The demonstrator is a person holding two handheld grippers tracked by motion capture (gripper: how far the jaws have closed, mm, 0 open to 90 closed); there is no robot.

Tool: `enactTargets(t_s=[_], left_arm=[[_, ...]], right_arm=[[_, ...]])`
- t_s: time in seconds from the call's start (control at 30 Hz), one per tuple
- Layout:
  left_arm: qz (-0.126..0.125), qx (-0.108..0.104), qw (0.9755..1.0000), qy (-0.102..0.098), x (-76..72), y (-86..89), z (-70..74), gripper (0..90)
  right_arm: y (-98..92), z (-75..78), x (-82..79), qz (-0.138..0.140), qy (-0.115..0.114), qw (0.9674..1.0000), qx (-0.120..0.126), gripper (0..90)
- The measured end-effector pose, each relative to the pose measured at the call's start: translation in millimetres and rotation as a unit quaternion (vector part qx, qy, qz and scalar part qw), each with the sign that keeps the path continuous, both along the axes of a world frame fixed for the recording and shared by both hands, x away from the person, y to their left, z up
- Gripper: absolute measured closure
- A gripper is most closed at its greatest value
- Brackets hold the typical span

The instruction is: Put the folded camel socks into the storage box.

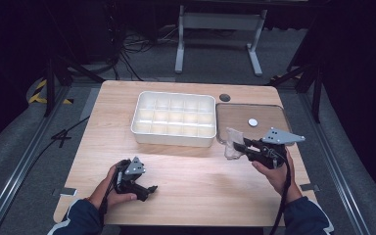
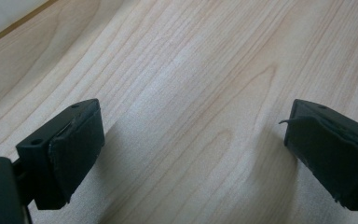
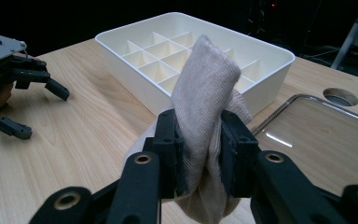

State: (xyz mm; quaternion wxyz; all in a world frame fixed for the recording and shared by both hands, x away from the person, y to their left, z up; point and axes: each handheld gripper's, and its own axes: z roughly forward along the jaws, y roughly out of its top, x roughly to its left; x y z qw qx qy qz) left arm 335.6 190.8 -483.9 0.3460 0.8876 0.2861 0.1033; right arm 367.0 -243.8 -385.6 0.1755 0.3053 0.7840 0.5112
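My right gripper (image 1: 241, 145) is shut on a folded beige cloth (image 1: 233, 145), holding it just above the table at the right, in front of the tray's near right corner. In the right gripper view the cloth (image 3: 206, 79) stands up between the two black pads (image 3: 175, 149) of this gripper (image 3: 199, 136) and hangs below them. A white tray (image 1: 172, 139) with several empty compartments sits at mid-table, seen up close as the tray (image 3: 137, 91). My left gripper (image 1: 148, 190) rests low at the front left, open, with bare wood between its jaws (image 2: 191, 149).
A clear flat lid (image 1: 240, 120) lies right of the tray with a small white disc (image 1: 252, 122) on it. A round hole (image 1: 224, 97) is in the tabletop behind it. The left gripper (image 3: 42, 112) sits far left. Bare wood spans the front middle.
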Motion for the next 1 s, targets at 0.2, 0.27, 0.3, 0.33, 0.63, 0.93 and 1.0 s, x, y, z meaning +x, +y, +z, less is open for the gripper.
enactTargets(t_s=[0.2,0.27,0.3,0.33,0.63,0.93,1.0], left_arm=[[-0.001,0.001,1.0000,0.001,0.2,0.1,0.1,5.0],[-0.001,0.001,1.0000,0.000,0.4,0.1,0.0,4.9],[-0.001,0.001,1.0000,0.001,0.2,0.1,0.1,4.9],[-0.001,0.000,1.0000,0.000,0.4,0.1,0.0,4.9],[-0.001,0.000,1.0000,0.000,0.4,0.0,0.0,4.9],[0.001,-0.001,1.0000,0.001,0.1,-0.2,-0.1,4.9],[0.000,-0.001,1.0000,0.000,0.3,-0.2,-0.1,4.9]], right_arm=[[3.2,2.6,3.8,0.001,-0.005,1.0000,-0.002,71.3],[4.4,3.4,6.1,0.001,-0.007,1.0000,-0.004,71.3],[4.7,3.7,7.1,0.001,-0.007,1.0000,-0.004,71.2],[5.1,3.9,8.1,0.002,-0.008,1.0000,-0.005,71.2],[12.3,12.0,17.3,0.006,-0.020,0.9996,-0.017,71.2],[30.2,22.6,38.5,0.005,-0.029,0.9986,-0.044,71.1],[32.6,24.1,40.8,0.005,-0.027,0.9985,-0.047,71.1]])
